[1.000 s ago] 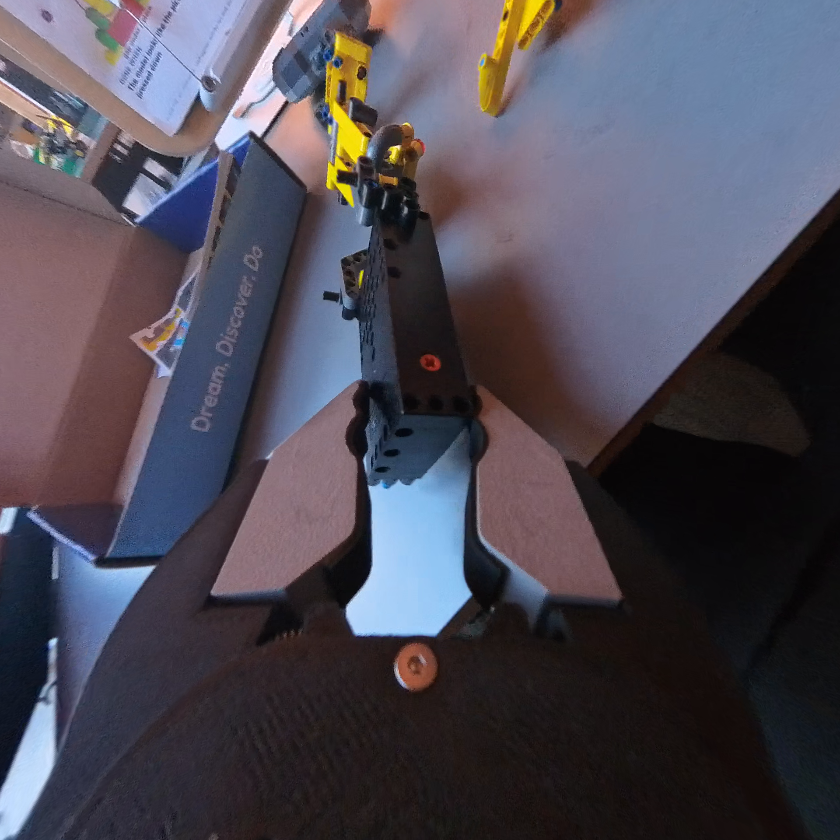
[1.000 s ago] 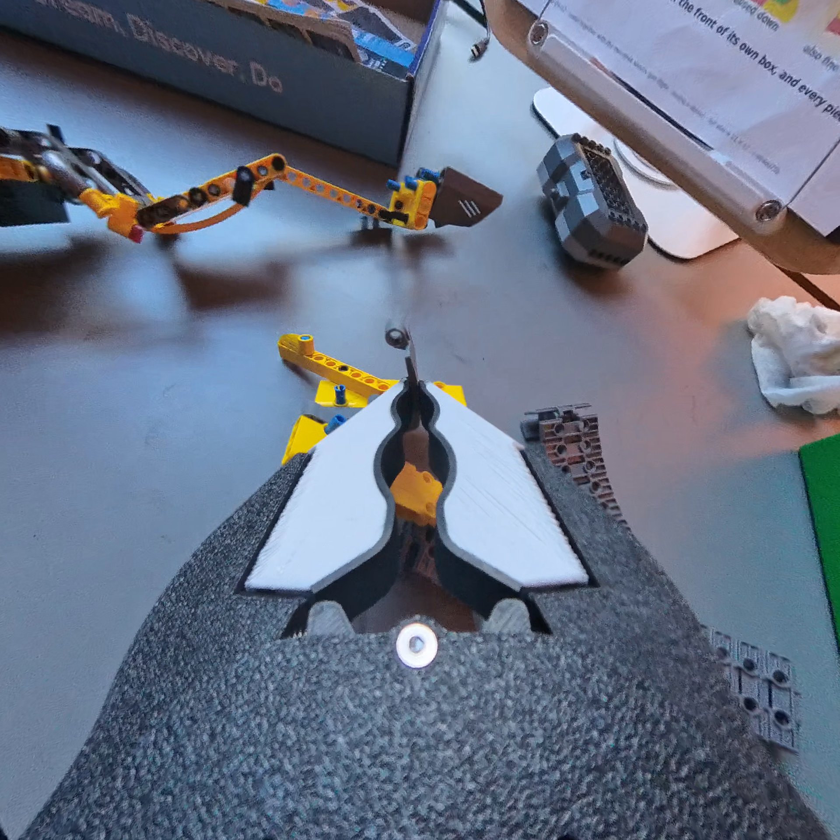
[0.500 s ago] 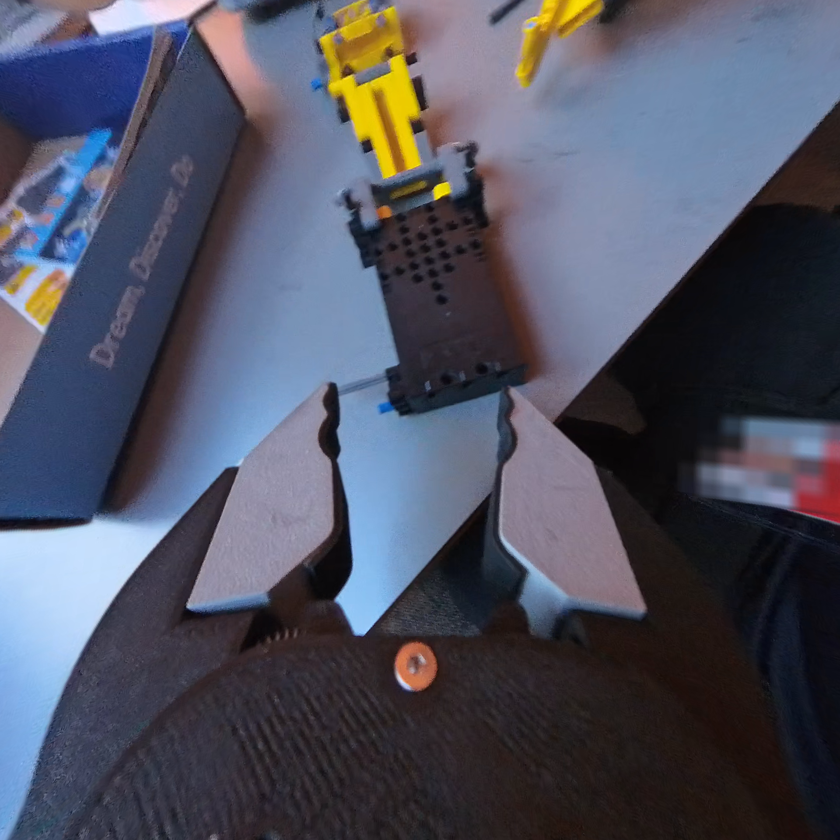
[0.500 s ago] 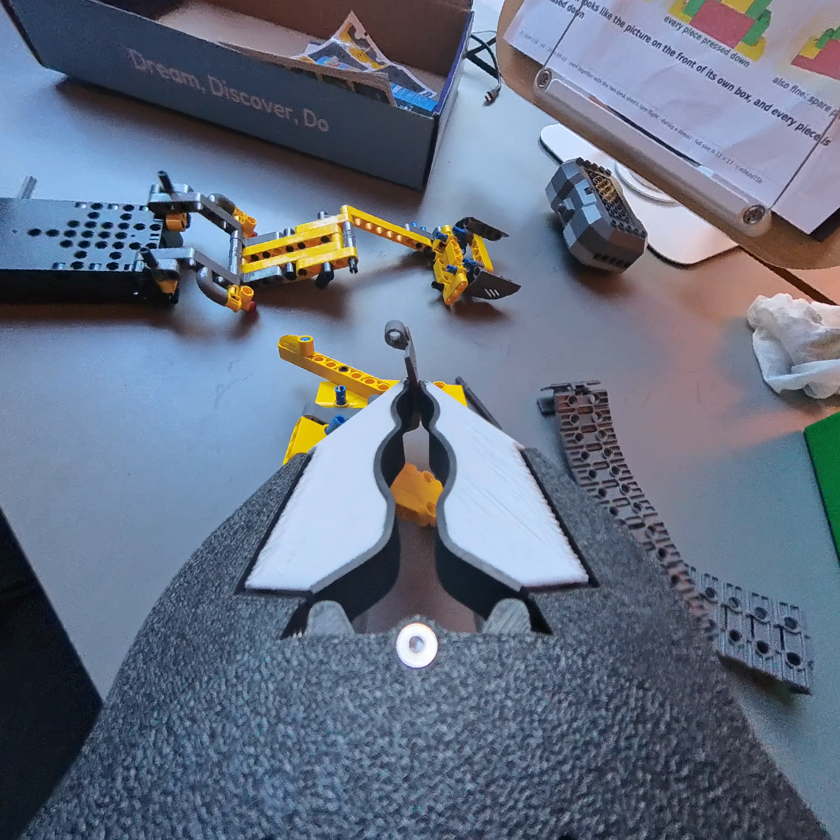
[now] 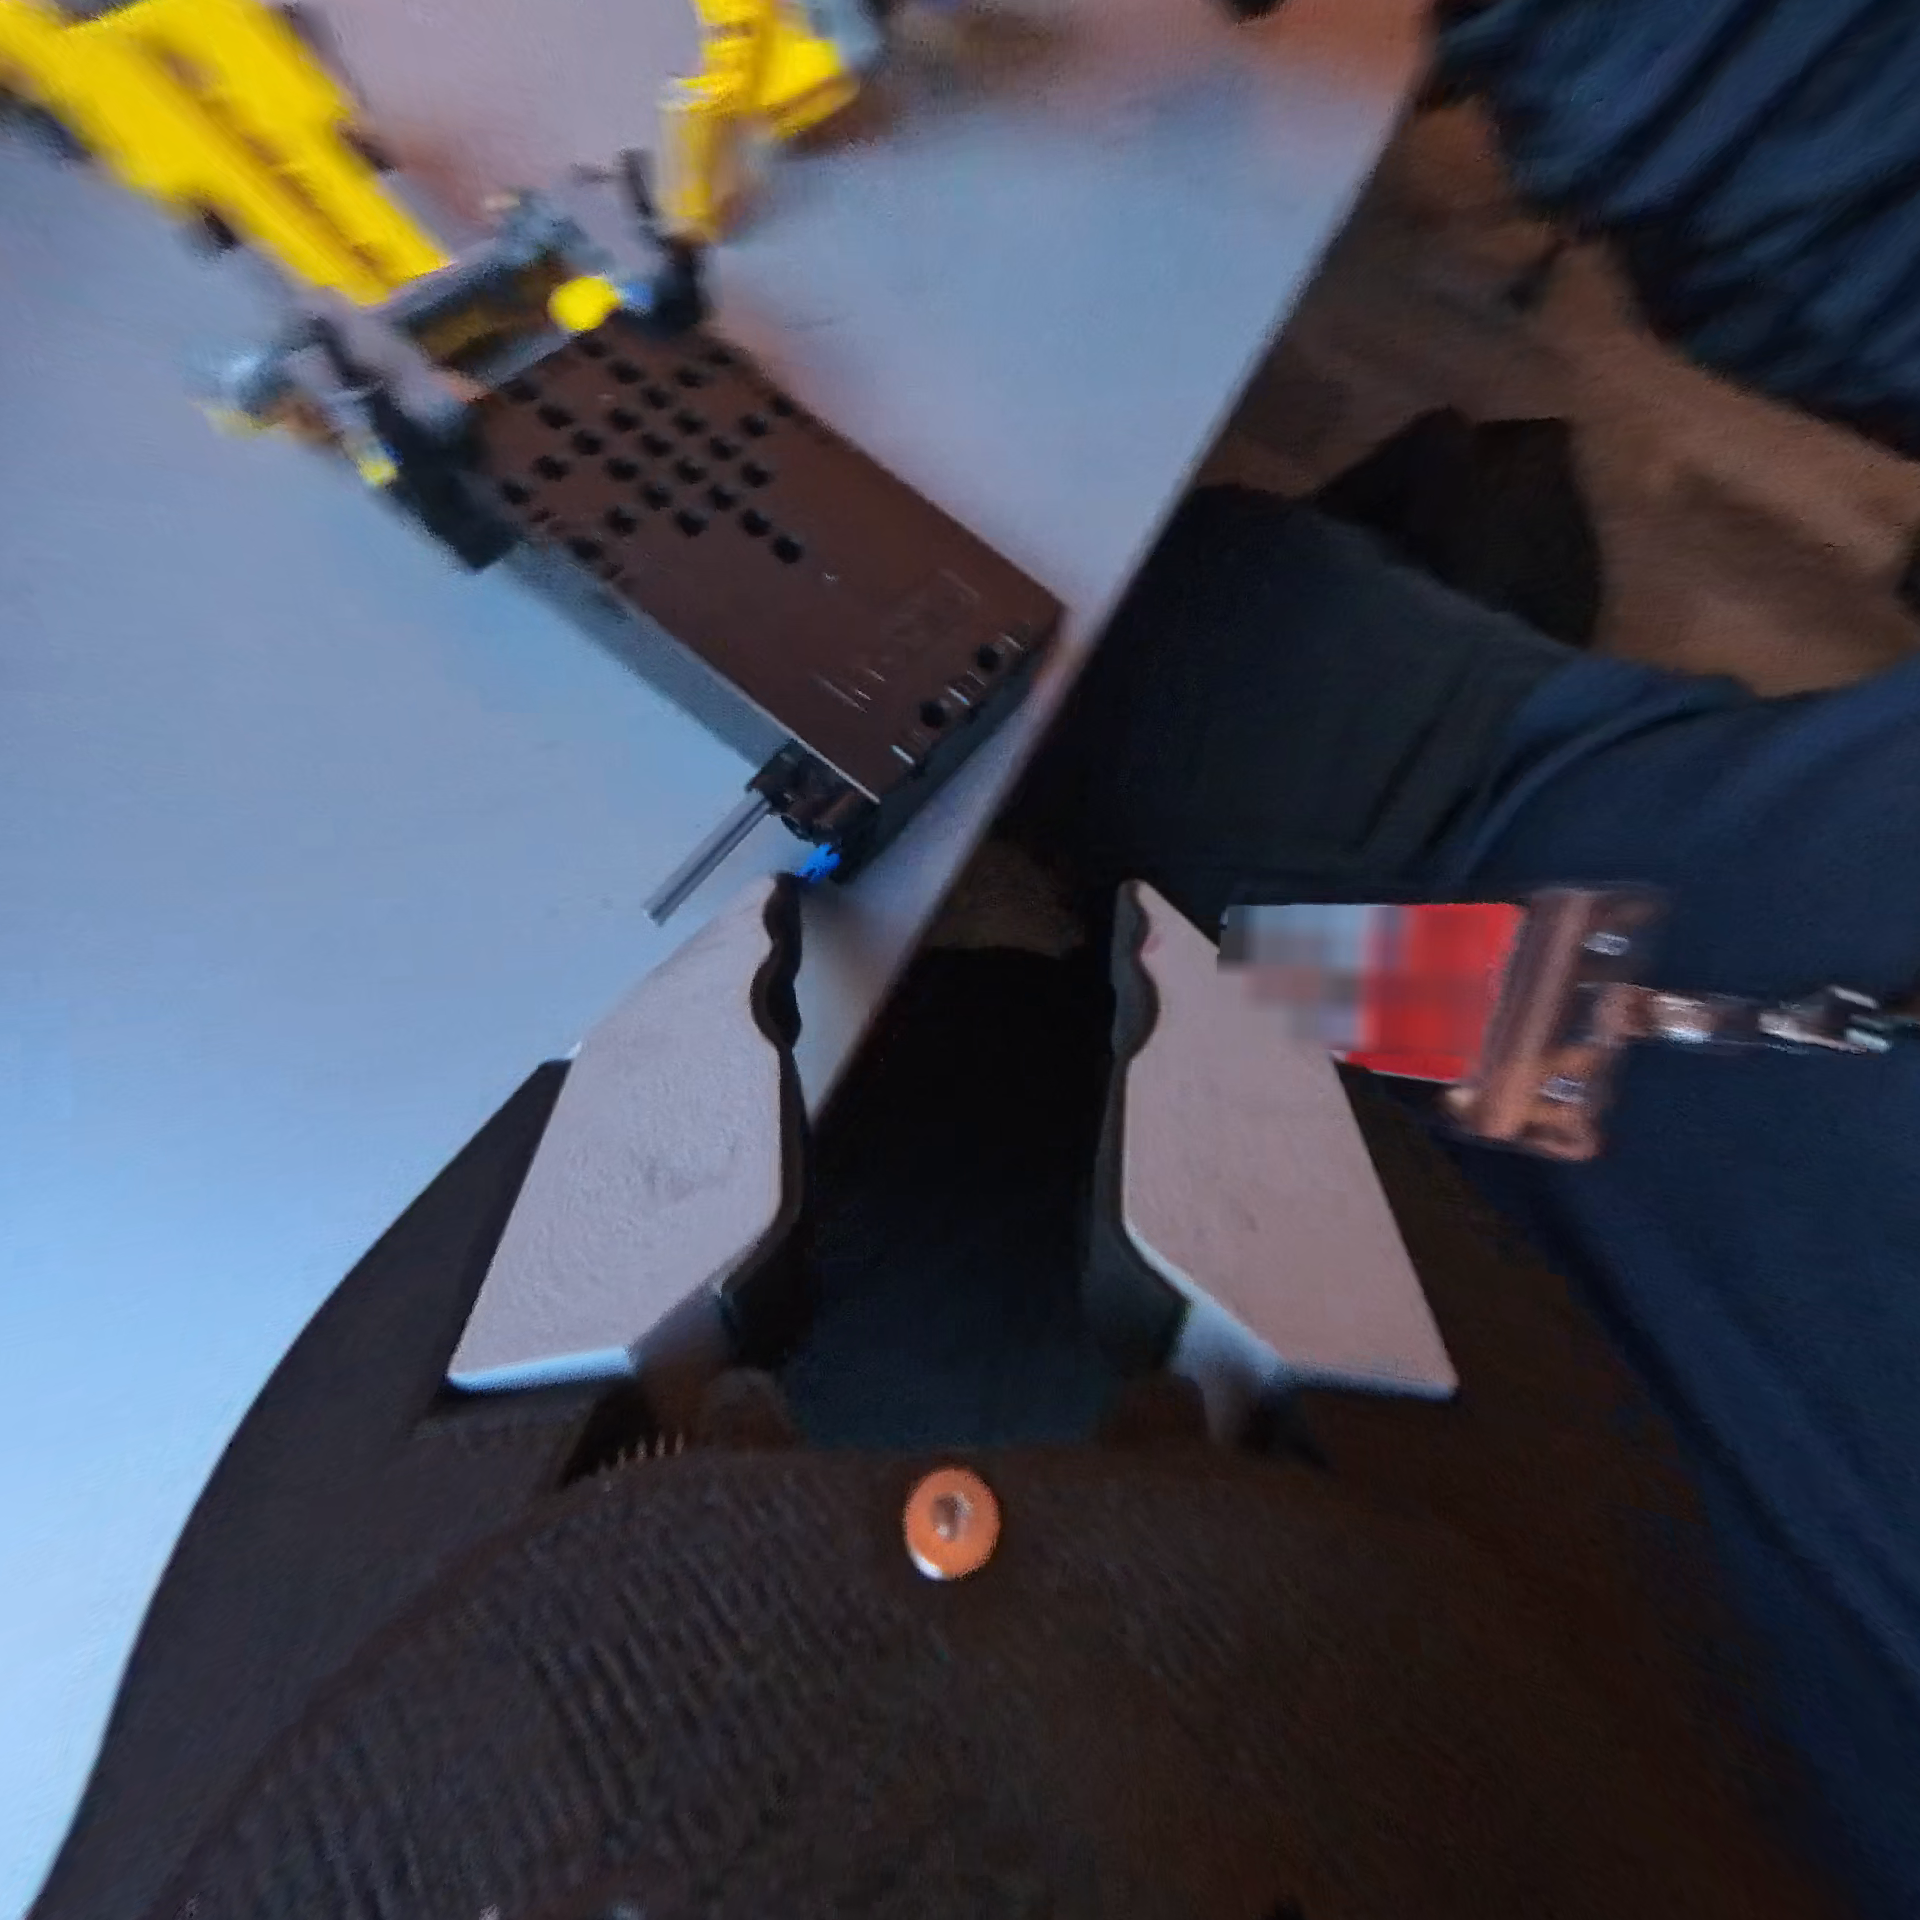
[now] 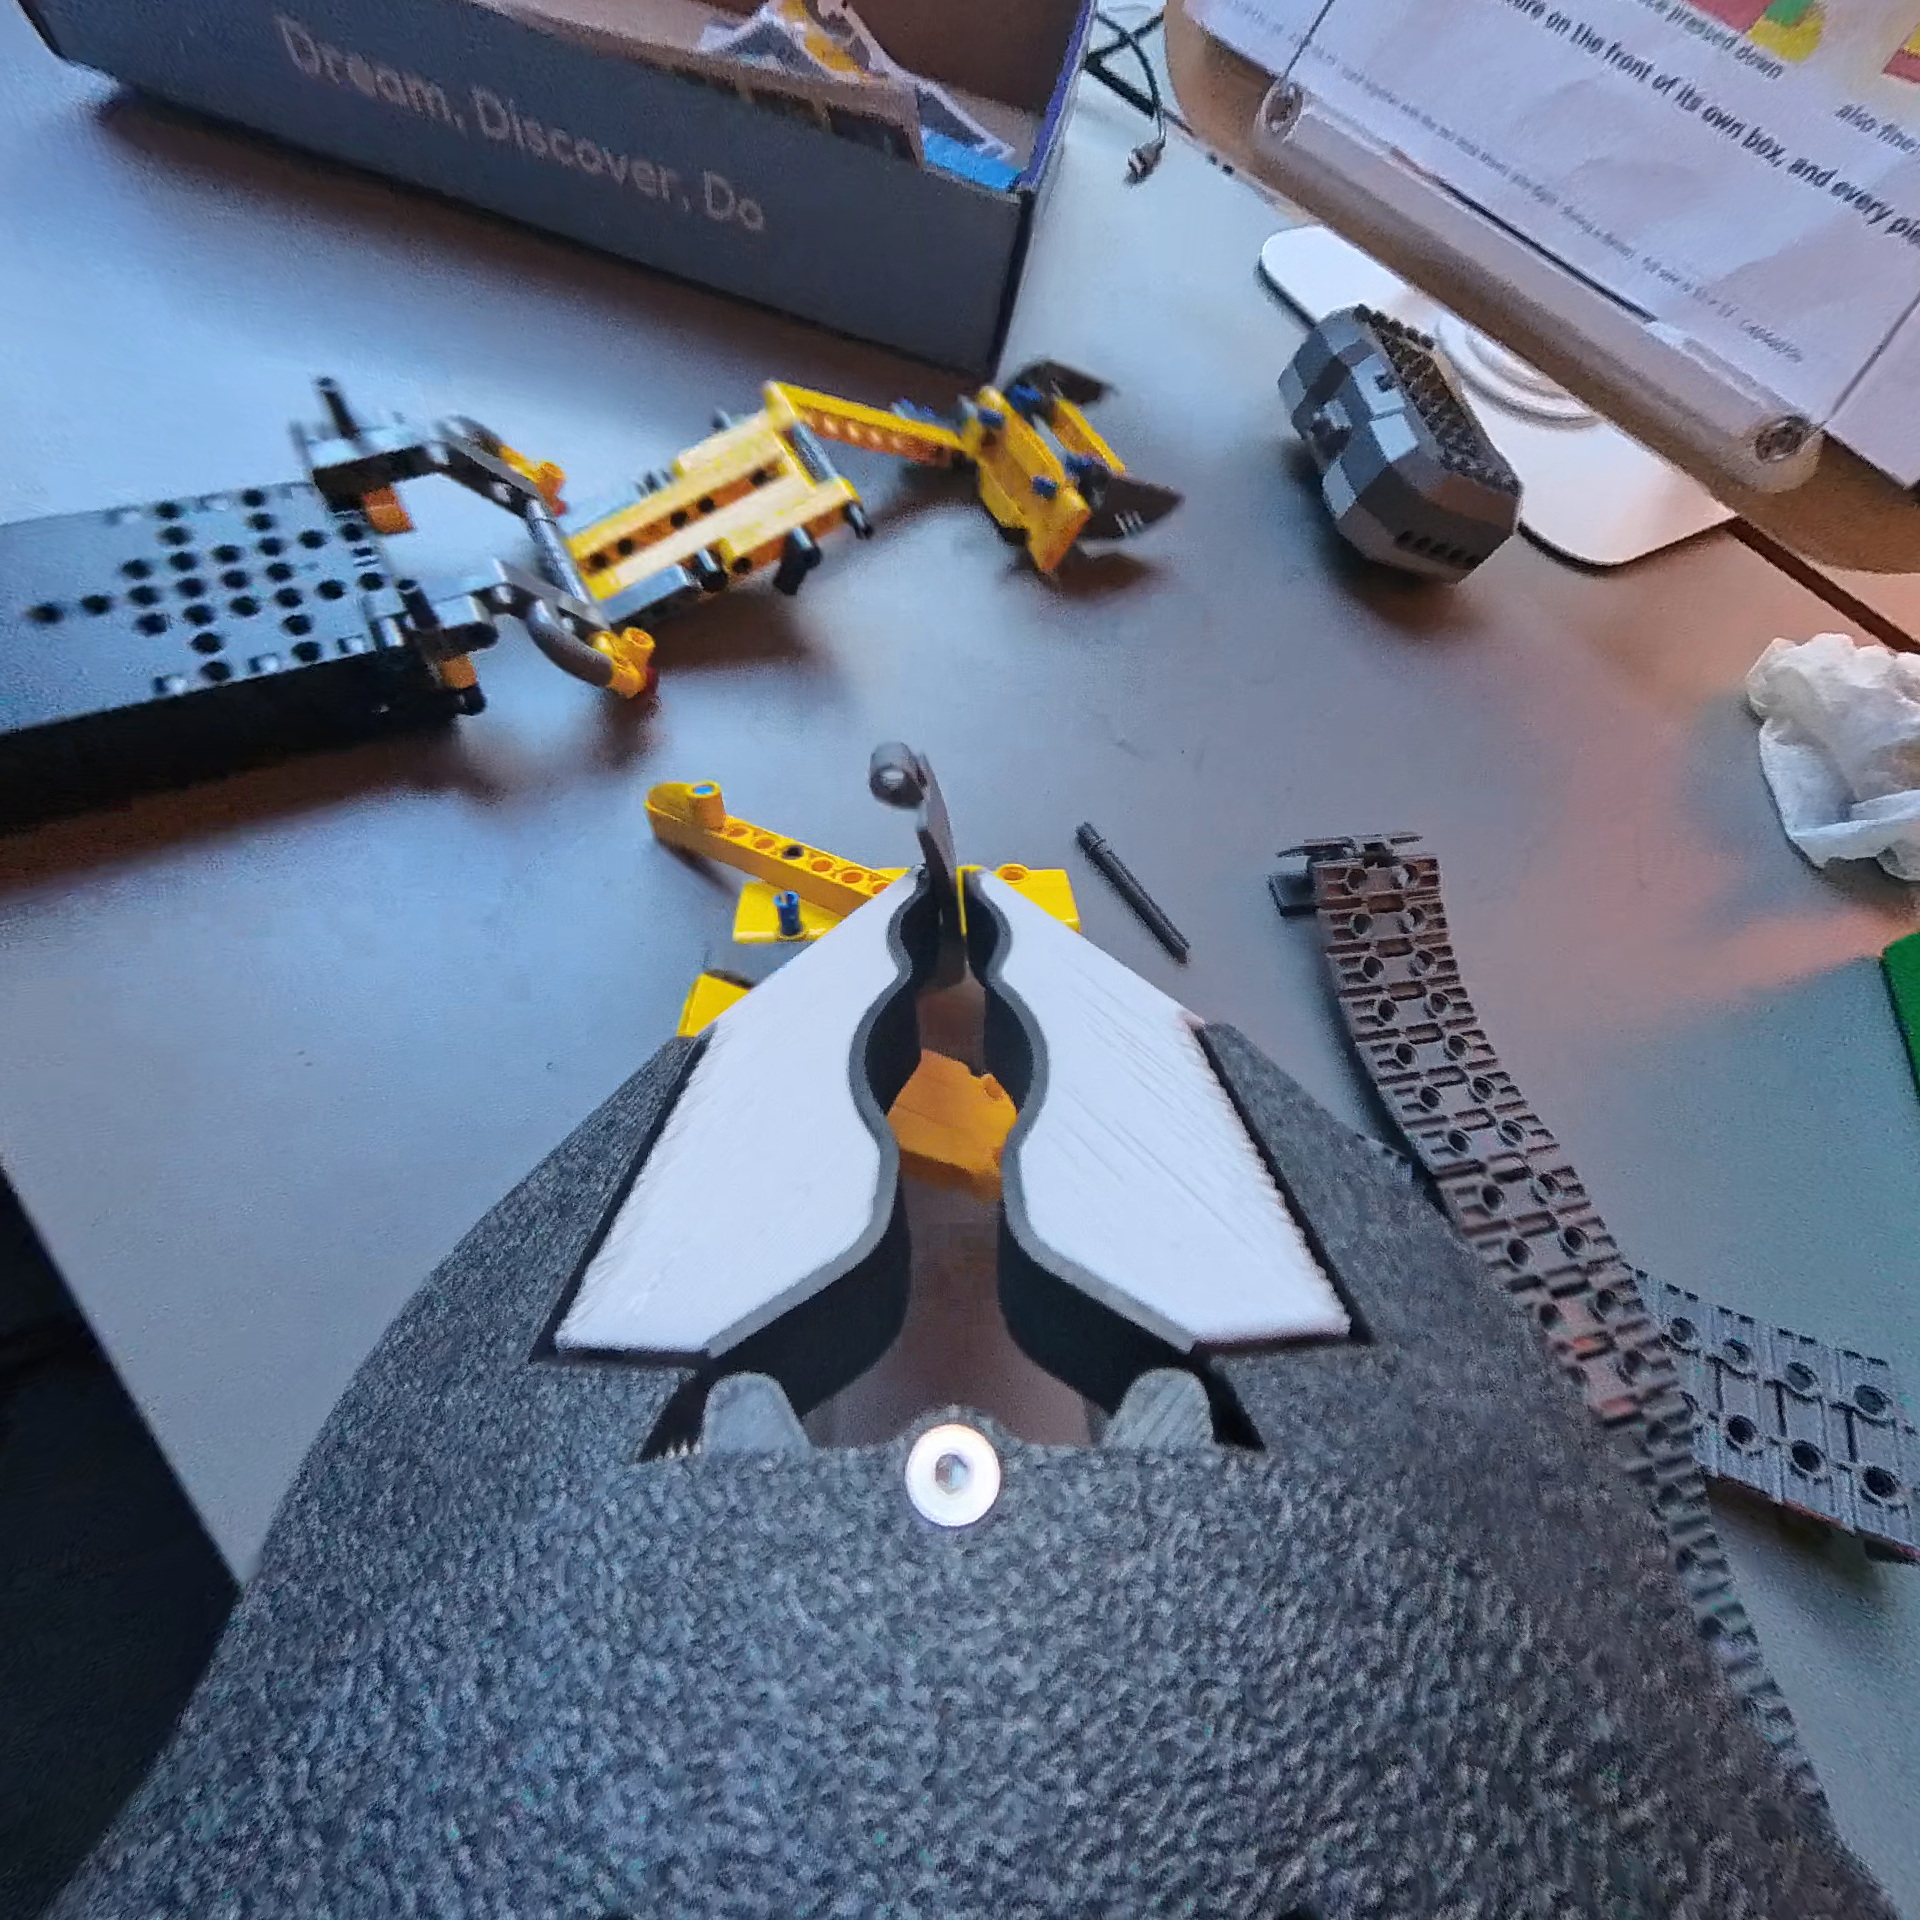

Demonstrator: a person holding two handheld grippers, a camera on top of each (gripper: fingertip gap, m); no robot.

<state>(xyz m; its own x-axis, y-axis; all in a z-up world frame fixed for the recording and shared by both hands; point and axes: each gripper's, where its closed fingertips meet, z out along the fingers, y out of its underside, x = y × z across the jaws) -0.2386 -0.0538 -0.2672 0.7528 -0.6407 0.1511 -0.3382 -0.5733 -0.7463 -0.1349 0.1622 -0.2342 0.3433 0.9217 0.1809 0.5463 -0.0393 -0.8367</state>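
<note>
The left hand-held gripper (image 5: 951,904) hangs empty, jaws apart, at the table (image 5: 260,935) edge beside the black holed block (image 5: 748,551) with its blurred yellow arm (image 5: 260,177). The right hand-held gripper (image 6: 940,883) pinches a thin dark lever (image 6: 925,821) above yellow pieces (image 6: 769,842); its lower end is hidden.

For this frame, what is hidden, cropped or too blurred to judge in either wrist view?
- Left wrist view: yellow beam assembly is motion-blurred and cut by the top edge.
- Right wrist view: black perforated block is cropped at the left edge.
- Right wrist view: right gripper hides most of the yellow pieces beneath it and the lower end of the thin dark link it pinches.
</note>
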